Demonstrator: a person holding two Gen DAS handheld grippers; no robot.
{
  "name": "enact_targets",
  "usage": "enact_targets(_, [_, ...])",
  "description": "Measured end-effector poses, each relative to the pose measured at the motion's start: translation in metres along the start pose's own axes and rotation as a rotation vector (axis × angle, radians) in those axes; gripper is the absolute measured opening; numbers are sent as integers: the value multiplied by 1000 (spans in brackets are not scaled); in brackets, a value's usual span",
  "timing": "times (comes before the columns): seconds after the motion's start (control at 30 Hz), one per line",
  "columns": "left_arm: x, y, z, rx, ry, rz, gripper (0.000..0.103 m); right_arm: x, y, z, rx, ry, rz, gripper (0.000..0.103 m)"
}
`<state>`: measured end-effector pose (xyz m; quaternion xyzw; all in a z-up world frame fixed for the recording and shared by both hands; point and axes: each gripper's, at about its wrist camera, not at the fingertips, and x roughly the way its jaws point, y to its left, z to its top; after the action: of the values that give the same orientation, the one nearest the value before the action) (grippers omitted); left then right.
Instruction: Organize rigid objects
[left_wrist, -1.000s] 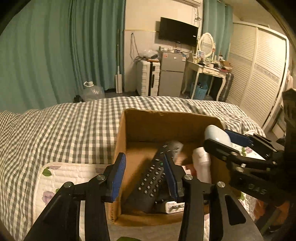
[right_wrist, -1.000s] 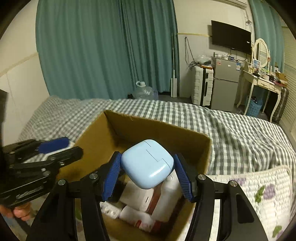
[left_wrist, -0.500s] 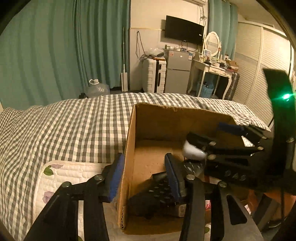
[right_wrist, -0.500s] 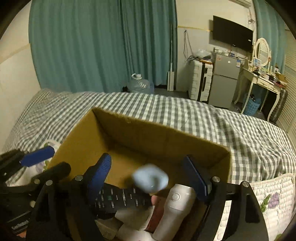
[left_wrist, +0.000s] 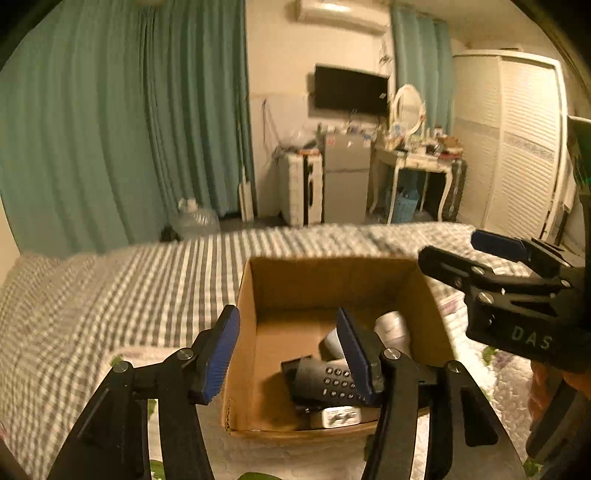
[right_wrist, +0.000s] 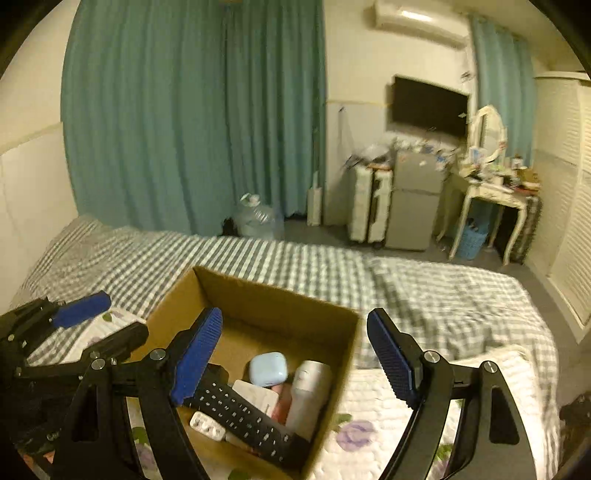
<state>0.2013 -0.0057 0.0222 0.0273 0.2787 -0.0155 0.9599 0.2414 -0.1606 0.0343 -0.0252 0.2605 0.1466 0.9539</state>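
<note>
Tools hung wide and empty, your left tool (left_wrist: 288, 354) and right tool (right_wrist: 295, 354) above the cardboard box (right_wrist: 258, 295) on the bed (right_wrist: 443, 295), where the blue case (right_wrist: 267, 369) lay beside the remote (right_wrist: 240, 413).

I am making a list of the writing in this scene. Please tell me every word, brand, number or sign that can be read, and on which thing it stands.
"DAS": on the black body of the right gripper, seen from the left wrist view.
Remote control: key markings too small to read.
White card in the cardboard box: any print is unreadable.
Desk clutter: labels blurred.
Nothing else readable.
</note>
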Motion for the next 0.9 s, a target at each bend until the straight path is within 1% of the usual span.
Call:
enact_targets(0.07, [-18,-7,3,12,-50,-8,62,-26,-2,-6,-2,-40,-3,81])
enact_targets(0.13, [-35,-15,6,25,-85,-14,62,-48,-1,-13,-17,-73,-24,82])
enact_targets(0.17, [-47,-20,7,33,-111,-15,62,-55,-3,-15,-18,-84,-36,86])
enact_targets(0.2, [-54,-23,6,37,-124,-11,64,-64,-4,-19,-16,-98,-55,92])
enact_targets(0.27, [-69,-30,5,42,-149,16,68,-82,-4,-26,-2,-121,-68,97])
enact_targets(0.33, [-84,-36,2,34,-190,53,69,-93,-5,-29,11,-136,-59,103])
enact_targets(0.37, [-92,-38,-1,26,-208,58,70,-99,-5,-31,19,-146,-63,103])
enact_targets(0.5, [-107,-35,-15,-11,-214,56,71,-120,-6,-43,48,-190,-90,103])
enact_targets(0.57, [-110,-34,-24,-14,-210,64,71,-125,-8,-51,66,-194,-100,103])
enact_targets(0.73, [-117,-36,-53,-6,-234,81,71,-116,-6,-77,70,-172,-108,103])
enact_targets(0.9, [-104,-26,-68,-26,-194,103,71,-105,-1,-83,55,-160,-121,103])
